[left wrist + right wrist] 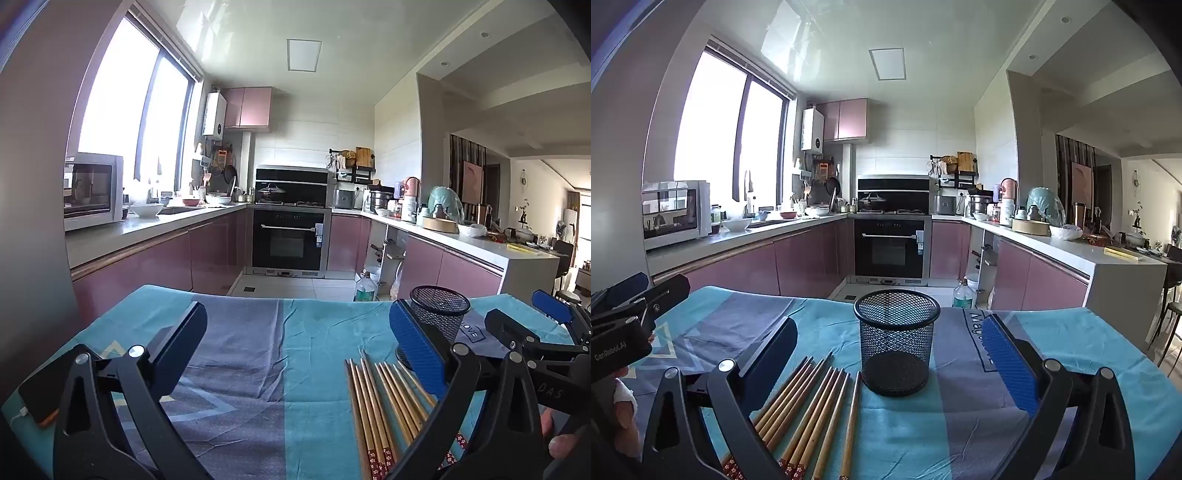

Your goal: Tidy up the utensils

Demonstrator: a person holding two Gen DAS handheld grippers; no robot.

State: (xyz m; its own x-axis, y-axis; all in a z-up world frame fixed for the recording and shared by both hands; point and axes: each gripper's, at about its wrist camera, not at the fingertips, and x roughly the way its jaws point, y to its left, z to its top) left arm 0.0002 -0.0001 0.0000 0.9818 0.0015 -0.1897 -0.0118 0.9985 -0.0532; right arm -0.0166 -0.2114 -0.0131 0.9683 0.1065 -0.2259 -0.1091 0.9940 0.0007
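Several wooden chopsticks [809, 410] with red patterned ends lie side by side on the blue and grey tablecloth [1071, 350]. A black mesh cup [897, 341] stands upright and empty just behind them. My right gripper [890, 347] is open and empty, its jaws either side of the cup and chopsticks. My left gripper [295, 339] is open and empty, held left of the chopsticks [388, 406] and the cup [439, 314]. The right gripper [524, 317] shows at the right edge of the left wrist view.
A phone [37, 402] with a cable lies on the cloth [240, 350] at the left. Beyond the table's far edge is a kitchen with pink cabinets, an oven [892, 251] and a plastic bottle [962, 295] on the floor.
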